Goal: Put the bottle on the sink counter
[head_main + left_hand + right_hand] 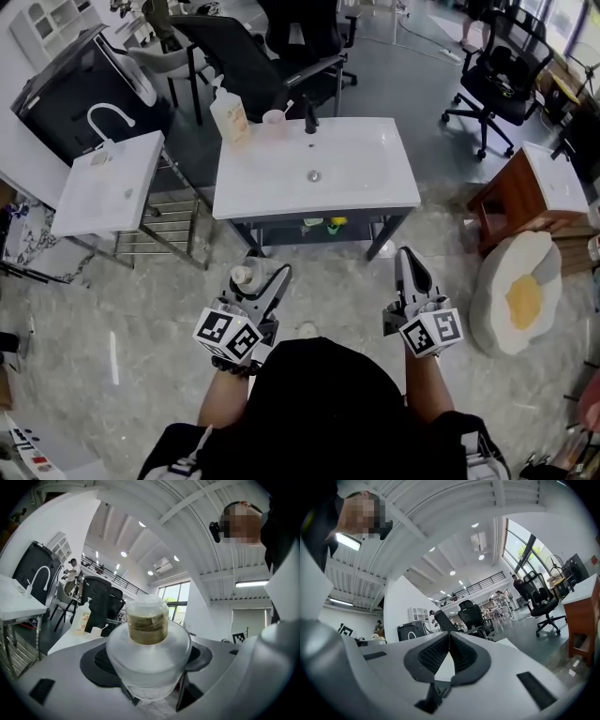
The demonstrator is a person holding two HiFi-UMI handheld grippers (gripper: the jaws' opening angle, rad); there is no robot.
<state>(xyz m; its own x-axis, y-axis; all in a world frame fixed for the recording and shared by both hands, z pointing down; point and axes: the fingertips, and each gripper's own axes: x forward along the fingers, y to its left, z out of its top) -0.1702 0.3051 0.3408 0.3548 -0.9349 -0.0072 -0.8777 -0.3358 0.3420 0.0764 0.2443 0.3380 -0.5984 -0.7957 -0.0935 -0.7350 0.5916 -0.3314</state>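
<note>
A clear plastic bottle [148,639] with a pale cap and brownish neck sits between the jaws of my left gripper [149,660], which is shut on it. In the head view the left gripper [258,281] holds the bottle [243,277] low in front of me, short of the white sink counter [366,183]. My right gripper [410,272] hangs level beside it, jaws shut with nothing between them; in its own view the right gripper [449,641] shows its pads touching at the tips.
On the counter's back edge stand a soap dispenser [230,114], a small cup [274,120] and a black tap [309,117]. A second white basin [108,178] stands to the left, a wooden cabinet [525,202] and an egg-shaped cushion [520,292] to the right. Office chairs [502,70] lie beyond.
</note>
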